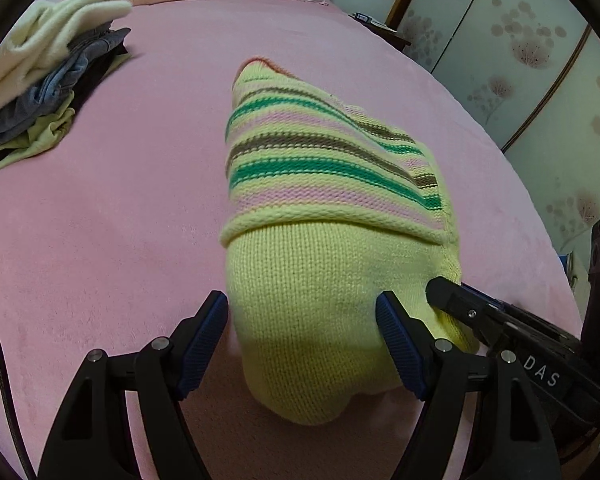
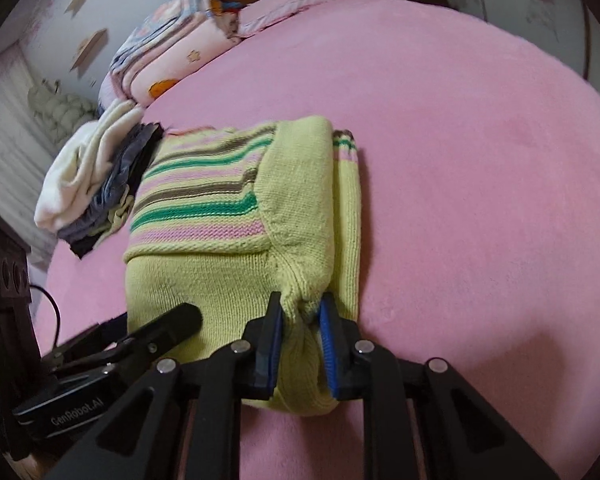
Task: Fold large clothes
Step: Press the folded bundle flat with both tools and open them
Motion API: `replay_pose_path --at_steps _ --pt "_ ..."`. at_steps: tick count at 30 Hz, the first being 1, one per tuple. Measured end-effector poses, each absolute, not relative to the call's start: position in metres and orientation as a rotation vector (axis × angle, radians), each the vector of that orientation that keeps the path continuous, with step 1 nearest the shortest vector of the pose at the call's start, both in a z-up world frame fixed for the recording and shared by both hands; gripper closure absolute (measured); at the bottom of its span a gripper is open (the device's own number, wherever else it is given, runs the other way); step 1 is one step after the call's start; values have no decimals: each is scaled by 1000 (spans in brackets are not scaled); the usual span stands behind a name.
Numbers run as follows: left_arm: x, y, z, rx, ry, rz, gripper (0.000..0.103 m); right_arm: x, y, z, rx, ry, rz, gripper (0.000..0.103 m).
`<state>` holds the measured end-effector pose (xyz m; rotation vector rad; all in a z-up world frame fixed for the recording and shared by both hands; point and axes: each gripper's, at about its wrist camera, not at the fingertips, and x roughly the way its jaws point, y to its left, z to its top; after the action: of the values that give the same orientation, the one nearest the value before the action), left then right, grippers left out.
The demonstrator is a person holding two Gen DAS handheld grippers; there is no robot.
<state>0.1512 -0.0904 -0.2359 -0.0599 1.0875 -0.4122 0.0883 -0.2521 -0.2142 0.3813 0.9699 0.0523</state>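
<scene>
Both tongs angle steeply down over the bed (image 1: 120,200). The right tongs (image 2: 300,316) pinch a bunched near corner of the folded striped sweater (image 2: 228,240). The left tongs (image 1: 302,312) stand open, straddling the sweater's near edge, pads not pressing it.

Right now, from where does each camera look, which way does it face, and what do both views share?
Left wrist: sits behind the left gripper, looking down over the bed; its open jaws straddle the sweater; the right gripper enters at right.
Right wrist: sits behind the right gripper, facing the headboard; its jaws pinch the sweater's near edge.
Shared: sweater, pink bed, clothes stack, pillows.
</scene>
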Motion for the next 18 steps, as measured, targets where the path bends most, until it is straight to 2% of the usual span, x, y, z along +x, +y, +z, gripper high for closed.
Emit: replay_pose_path --at_steps 3,6,12,14,18 --pt "150 -89 -230 -50 1093 -409 26 90 -252 -209 378 973 75 84" --pt "148 -89 -223 -32 1112 -386 19 89 -255 -201 390 971 87 83" --pt "150 -82 -204 -47 1141 -354 19 89 -251 -180 393 955 80 78" --pt "150 -80 -196 -51 1143 -343 19 89 -251 -173 393 949 70 70" --pt "150 -76 -176 -29 1144 -297 19 88 -253 -156 406 939 54 60"
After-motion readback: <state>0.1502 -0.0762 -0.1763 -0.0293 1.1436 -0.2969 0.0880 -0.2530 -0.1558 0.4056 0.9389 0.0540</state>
